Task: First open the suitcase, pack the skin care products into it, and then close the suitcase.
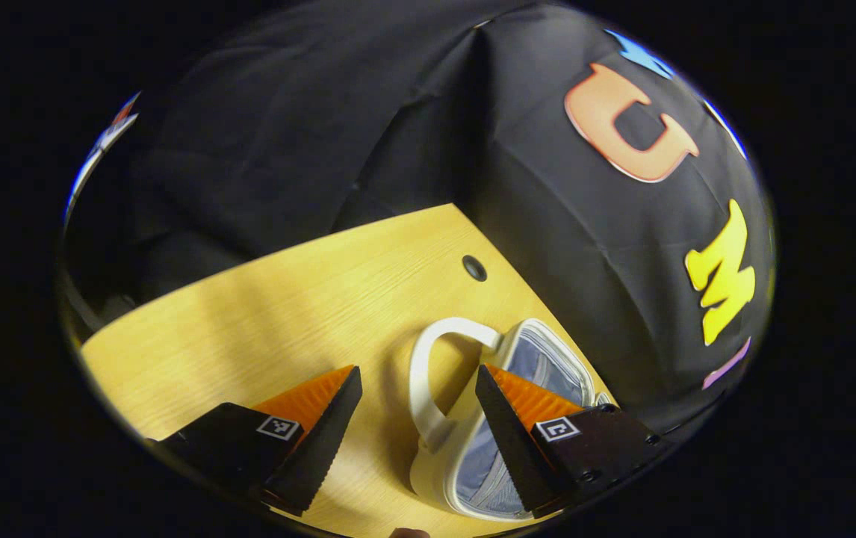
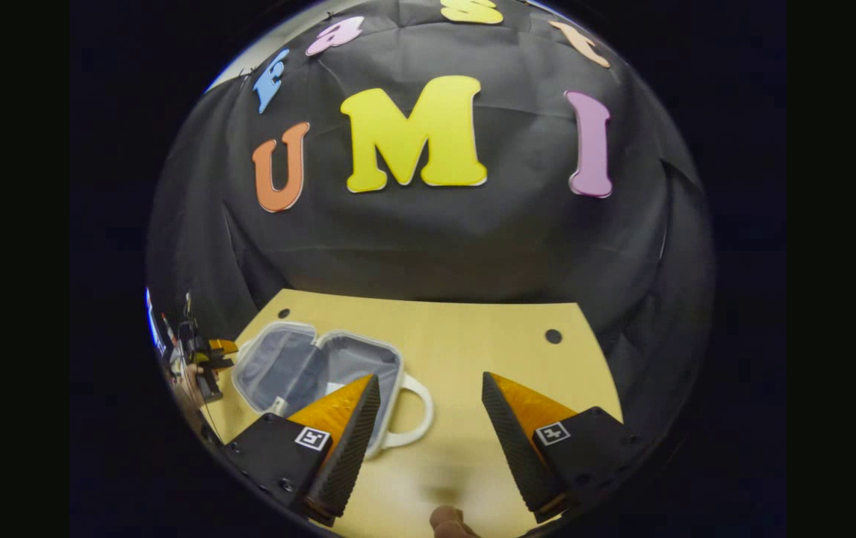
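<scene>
Small suitcase (image 2: 316, 370) lying open on the wooden table (image 2: 473, 336), both halves flat, grey lining up, white handle (image 2: 417, 418) toward the table's middle. Something small and pale inside the nearer half, too hidden to name. Right gripper (image 2: 428, 426) hovering above bare table just beside the handle, fingers wide apart, nothing between them. In the left gripper view, left gripper (image 1: 417, 422) spread wide over the suitcase's handle (image 1: 428, 373), touching nothing. Other gripper far off at the table's left edge (image 2: 208, 359).
</scene>
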Available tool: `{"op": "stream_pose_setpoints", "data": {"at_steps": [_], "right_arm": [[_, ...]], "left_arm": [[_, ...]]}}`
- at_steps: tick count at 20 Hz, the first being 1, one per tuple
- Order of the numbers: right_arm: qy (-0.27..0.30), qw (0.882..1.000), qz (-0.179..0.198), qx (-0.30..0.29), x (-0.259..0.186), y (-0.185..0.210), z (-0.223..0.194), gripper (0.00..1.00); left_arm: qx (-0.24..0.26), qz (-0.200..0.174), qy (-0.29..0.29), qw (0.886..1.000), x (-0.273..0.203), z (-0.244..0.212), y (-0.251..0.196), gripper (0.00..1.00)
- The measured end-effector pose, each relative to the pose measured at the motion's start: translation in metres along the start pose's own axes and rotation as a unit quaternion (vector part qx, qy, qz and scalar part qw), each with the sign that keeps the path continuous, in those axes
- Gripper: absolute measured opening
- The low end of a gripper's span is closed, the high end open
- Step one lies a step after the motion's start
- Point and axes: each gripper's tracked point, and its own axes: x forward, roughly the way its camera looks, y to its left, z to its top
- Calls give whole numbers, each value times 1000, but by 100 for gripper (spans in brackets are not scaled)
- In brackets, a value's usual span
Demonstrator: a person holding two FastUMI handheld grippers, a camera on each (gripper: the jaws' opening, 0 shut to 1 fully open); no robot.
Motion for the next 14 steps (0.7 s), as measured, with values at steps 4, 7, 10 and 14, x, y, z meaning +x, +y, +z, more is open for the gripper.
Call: {"op": "stream_pose_setpoints", "data": {"at_steps": [4, 7, 10, 14], "right_arm": [[1, 999, -32, 5, -35, -27, -14, 81], [-8, 999, -50, 11, -51, -37, -17, 81], [-12, 998, -57, 16, -66, -43, -24, 81], [-32, 997, -74, 8, -85, -52, -20, 81]], "left_arm": [[-91, -52, -10, 994, 11, 8, -4, 96], [-113, -48, 3, 992, 18, 3, 6, 92], [-143, -68, 9, 987, 21, 3, -5, 29], [-126, -57, 33, 990, 21, 1, -10, 15]]}}
